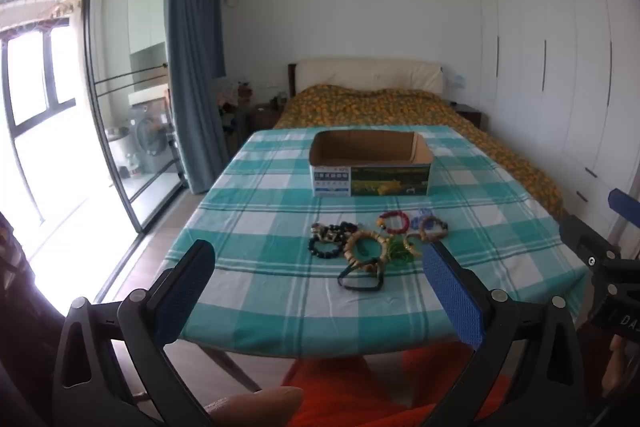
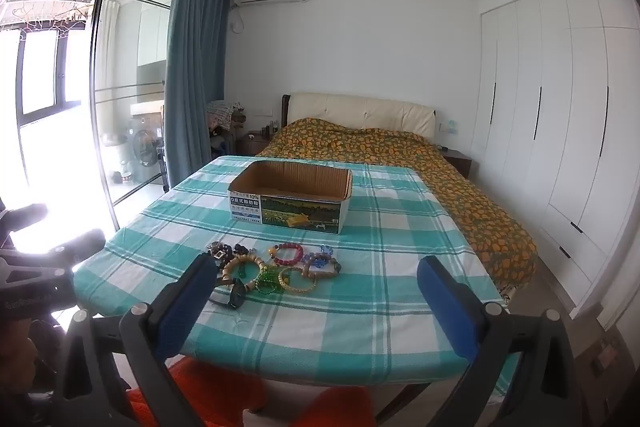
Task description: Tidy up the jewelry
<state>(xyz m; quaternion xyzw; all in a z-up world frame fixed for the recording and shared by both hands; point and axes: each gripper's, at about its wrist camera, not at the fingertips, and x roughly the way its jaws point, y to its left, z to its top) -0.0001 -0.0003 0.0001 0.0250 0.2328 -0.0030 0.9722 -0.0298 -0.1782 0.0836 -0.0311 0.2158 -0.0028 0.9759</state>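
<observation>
Right now I hold both tongs short of the worktop's near edge, each spread wide with nothing between the blue pads: the left tongs (image 1: 320,287) and the right tongs (image 2: 316,291). On the teal-checked cloth (image 1: 256,211) the jewelry pile (image 1: 372,239) lies in a tangle: black bead bracelets (image 1: 326,239), a wooden bead bracelet (image 1: 362,247), a red bead bracelet (image 1: 394,221), green beads (image 1: 400,251), a dark watch strap (image 1: 360,279). Beyond it, apart from the pile, stands the open cardboard box (image 1: 370,167), hollow side up. Nothing lies between my tongs and the pile. Behind the worktop sits a bed (image 2: 400,155) with an orange-patterned cover, white wardrobe doors (image 2: 560,107) to the right, a blue curtain (image 2: 192,75) to the left.

Only the right view shows a yellow bangle (image 2: 297,281) and blue glass beads (image 2: 320,259) clearly, with its left finger (image 2: 188,291) covering the pile's near-left edge. The left view shows my thumb (image 1: 256,407) low down.
</observation>
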